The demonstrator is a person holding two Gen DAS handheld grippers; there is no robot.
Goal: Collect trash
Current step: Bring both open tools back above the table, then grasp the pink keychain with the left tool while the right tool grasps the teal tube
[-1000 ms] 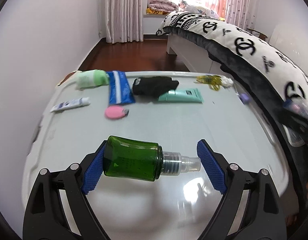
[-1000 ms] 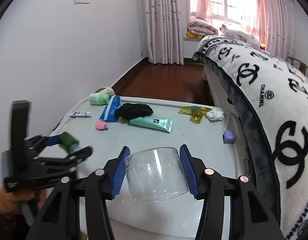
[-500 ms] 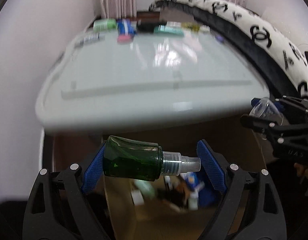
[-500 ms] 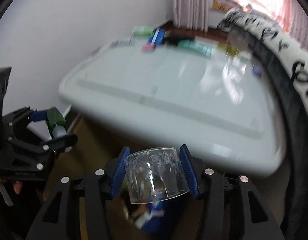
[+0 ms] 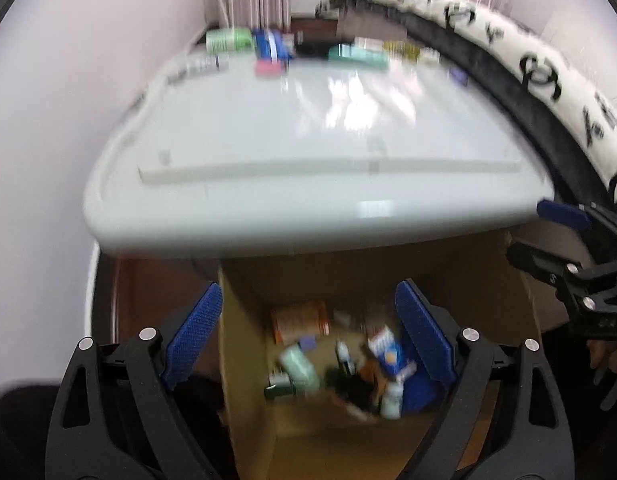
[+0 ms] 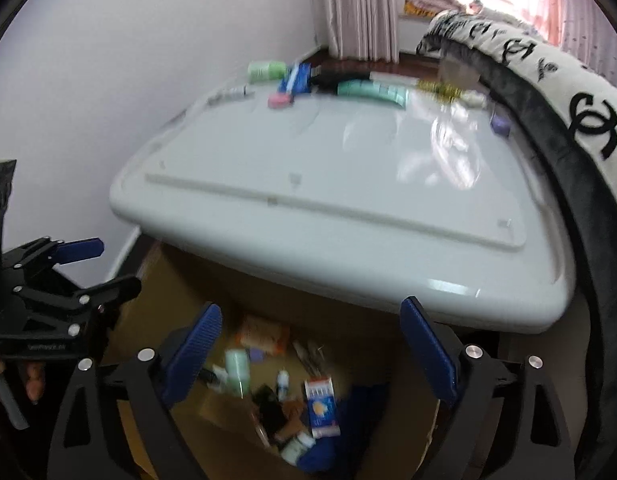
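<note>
Trash is split between two spots right now: a pile already sits at the bottom of the cardboard box (image 5: 388, 292) below the near edge of the bench (image 5: 308, 152), and a row of leftovers lines the bench's far edge. I can make out a green bottle (image 6: 267, 70), a blue packet (image 6: 296, 78), a teal tube (image 6: 370, 90), a pink thing (image 6: 279, 100) and a small purple item (image 6: 500, 124) over by the bed (image 6: 588, 92).

Both tools hang over the box. The left gripper (image 5: 308, 340) has its fingers spread wide with nothing between them. The right gripper (image 6: 308, 348) is opening its fingers at this moment, and nothing sits between them either, just the box contents below.

What could go wrong from here, as I see it:
- Both frames are blurry, so small stuff like the purple item is easy to miss.
- The two grippers are near each other over the box, so swinging back up to the bench together could knock them into each other or clip the bench's overhanging edge.
- The leftovers sit crowded, the blue packet touching its neighbours, so a sloppy grab could shove something off the far side.
</note>
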